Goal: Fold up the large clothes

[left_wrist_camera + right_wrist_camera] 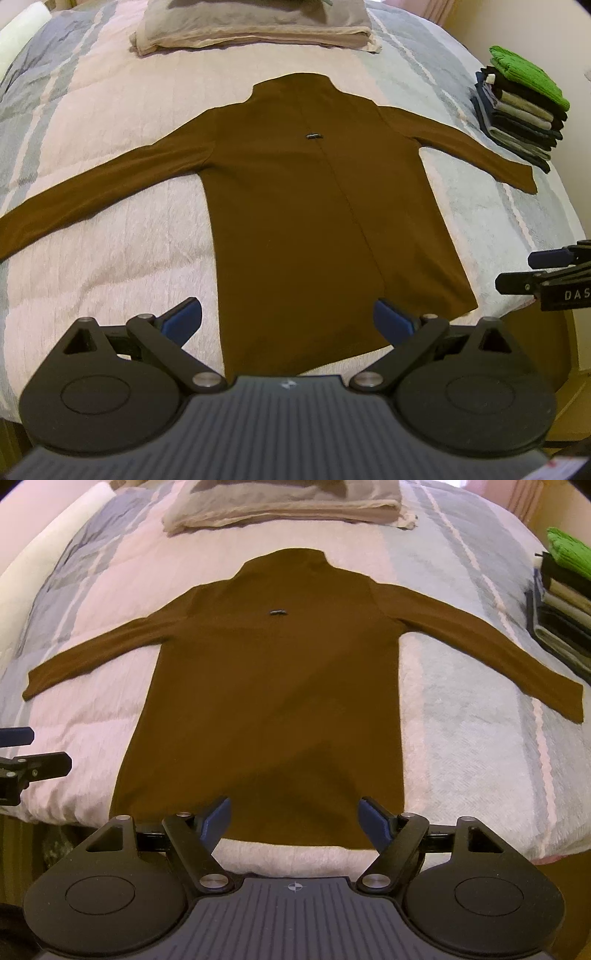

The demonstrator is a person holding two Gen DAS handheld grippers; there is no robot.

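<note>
A brown long-sleeved turtleneck top [295, 206] [273, 701] lies flat on the bed, collar away from me, both sleeves spread wide. A small dark tag [313, 136] sits on its chest. My left gripper [288, 321] hovers open above the hem's left part, nothing between its blue pads. My right gripper [293, 819] hovers open above the hem's middle, also with nothing held. The right gripper's fingertips [517, 273] show at the right edge of the left wrist view. The left gripper's fingertips [37, 753] show at the left edge of the right wrist view.
The bed has a pink and pale blue striped quilt [110, 258] [480, 738]. A folded beige blanket [255, 26] [288, 502] lies beyond the collar. A stack of folded clothes with a green piece on top [521, 107] [561, 590] stands near the right sleeve.
</note>
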